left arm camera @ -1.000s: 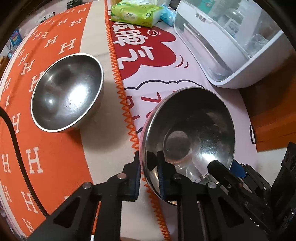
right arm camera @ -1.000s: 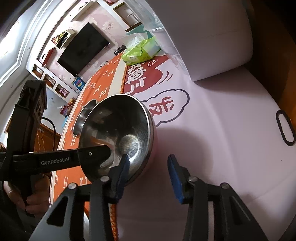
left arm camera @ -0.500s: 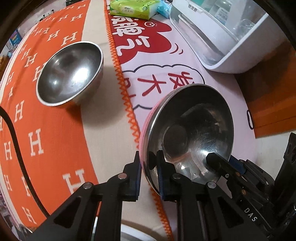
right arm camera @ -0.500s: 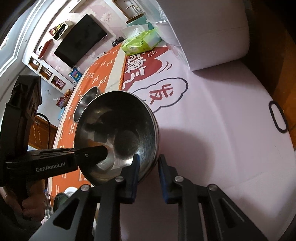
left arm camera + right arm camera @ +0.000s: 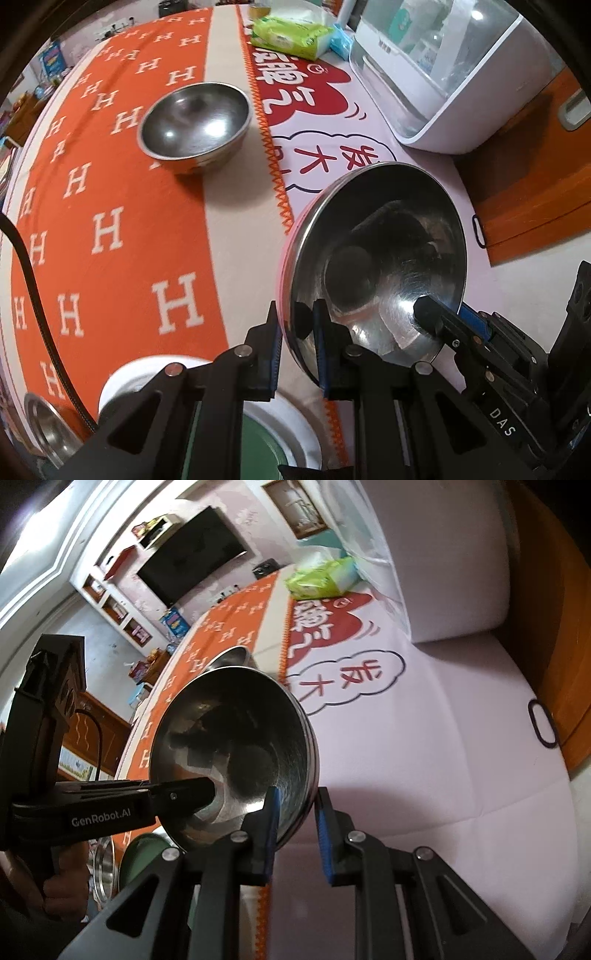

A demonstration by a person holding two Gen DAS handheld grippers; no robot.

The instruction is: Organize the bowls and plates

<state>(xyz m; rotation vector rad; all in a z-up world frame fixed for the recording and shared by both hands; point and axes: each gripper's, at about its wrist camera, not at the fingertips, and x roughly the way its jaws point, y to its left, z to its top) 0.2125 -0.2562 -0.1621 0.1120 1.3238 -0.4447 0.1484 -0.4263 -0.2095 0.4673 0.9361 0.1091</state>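
Note:
A steel bowl (image 5: 380, 258) is held tilted above the table by both grippers. My left gripper (image 5: 297, 328) is shut on its near left rim. My right gripper (image 5: 295, 812) is shut on its rim too, and its finger (image 5: 428, 314) reaches inside the bowl in the left wrist view. The same bowl fills the middle of the right wrist view (image 5: 236, 753). A second steel bowl (image 5: 194, 125) sits upright on the orange cloth, farther back. A white plate with a green centre (image 5: 280, 435) lies below the left gripper. A small steel dish (image 5: 48, 432) shows at the lower left edge.
A white appliance with a clear lid (image 5: 443, 66) stands at the back right on the pink mat (image 5: 424, 775). A green tissue pack (image 5: 291, 35) lies at the back. A black cable (image 5: 26, 266) runs along the left. The wooden table edge (image 5: 535, 184) is at right.
Both grippers have lifted and pulled the held bowl back toward the near edge. The right gripper closed on the rim. The plate and small dish have come into view below.

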